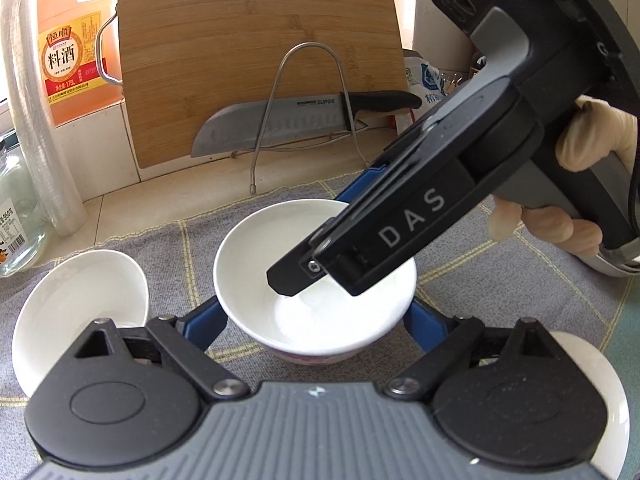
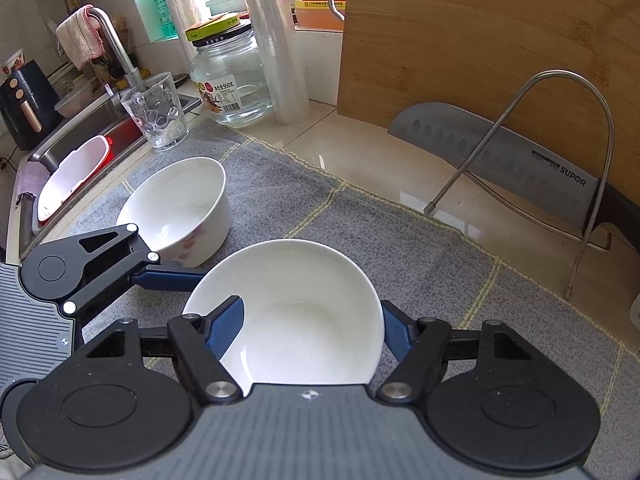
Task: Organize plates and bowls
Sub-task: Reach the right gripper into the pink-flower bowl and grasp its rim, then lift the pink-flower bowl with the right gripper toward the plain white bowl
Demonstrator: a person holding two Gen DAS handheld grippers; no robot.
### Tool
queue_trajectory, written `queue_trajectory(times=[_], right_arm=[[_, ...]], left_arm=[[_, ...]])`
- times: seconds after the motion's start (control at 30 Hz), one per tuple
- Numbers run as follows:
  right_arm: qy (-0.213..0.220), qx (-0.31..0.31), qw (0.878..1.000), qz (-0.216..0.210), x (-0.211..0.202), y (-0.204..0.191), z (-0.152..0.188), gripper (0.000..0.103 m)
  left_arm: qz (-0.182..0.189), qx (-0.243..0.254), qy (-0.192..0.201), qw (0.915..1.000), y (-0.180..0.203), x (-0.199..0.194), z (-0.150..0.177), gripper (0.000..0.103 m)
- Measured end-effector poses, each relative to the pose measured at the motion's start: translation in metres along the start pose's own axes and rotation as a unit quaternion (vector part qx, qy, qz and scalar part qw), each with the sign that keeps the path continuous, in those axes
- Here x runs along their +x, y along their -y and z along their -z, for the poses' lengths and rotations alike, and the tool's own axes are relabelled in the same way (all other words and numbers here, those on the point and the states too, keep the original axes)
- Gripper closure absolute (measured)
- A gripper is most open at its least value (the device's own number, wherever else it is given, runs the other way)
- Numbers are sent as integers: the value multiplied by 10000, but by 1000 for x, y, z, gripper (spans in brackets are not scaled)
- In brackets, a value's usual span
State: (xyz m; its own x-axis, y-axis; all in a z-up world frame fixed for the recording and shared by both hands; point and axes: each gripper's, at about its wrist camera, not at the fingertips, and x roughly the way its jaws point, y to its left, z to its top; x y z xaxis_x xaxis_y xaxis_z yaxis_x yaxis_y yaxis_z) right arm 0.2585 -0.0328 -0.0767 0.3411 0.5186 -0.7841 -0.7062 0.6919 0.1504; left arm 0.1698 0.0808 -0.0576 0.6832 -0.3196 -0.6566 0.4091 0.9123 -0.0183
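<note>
The shallow white ceramic bowl (image 1: 240,264) sits upright on the grey checked cloth (image 2: 360,208) that covers the desk (image 2: 360,152), and both tools are at it at once. Neither hand is nearer, so the coming move turns on how each one meets the rim. The right hand-held gripper (image 2: 310,312) points steeply down and straddles the bowl's wall. One blue finger (image 2: 228,320) lies inside the hollow and the other (image 2: 394,336) is against the outside of the rim. Whether the pads are already clamped on the wall or only closing around it cannot be told. The left hand-held gripper (image 1: 315,310) brackets the bowl lower down, spread wide with a finger on each side of its base. Those tips vanish under the flare, so a grip there cannot be told either. A round bowl has no long axis to line up with, so only the rim pinch matters. A deeper white bowl with a floral print (image 2: 176,208) stands just beside it, left of and beyond the right tool. It is probably the nesting target, which would call for a lift up and across.
</note>
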Motion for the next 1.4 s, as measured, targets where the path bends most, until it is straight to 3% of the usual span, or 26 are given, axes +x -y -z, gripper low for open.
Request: queue_trajectory(times=[0.8,1.4], right_arm=[[-21,187,9998,7,-7,1,0,29],[227,165,9996,-25,-69,-19,6,29]], left_arm=[[12,201,-71,9998,2,1,-2,9],[205,246,129,9994,25,-51,-24,9]])
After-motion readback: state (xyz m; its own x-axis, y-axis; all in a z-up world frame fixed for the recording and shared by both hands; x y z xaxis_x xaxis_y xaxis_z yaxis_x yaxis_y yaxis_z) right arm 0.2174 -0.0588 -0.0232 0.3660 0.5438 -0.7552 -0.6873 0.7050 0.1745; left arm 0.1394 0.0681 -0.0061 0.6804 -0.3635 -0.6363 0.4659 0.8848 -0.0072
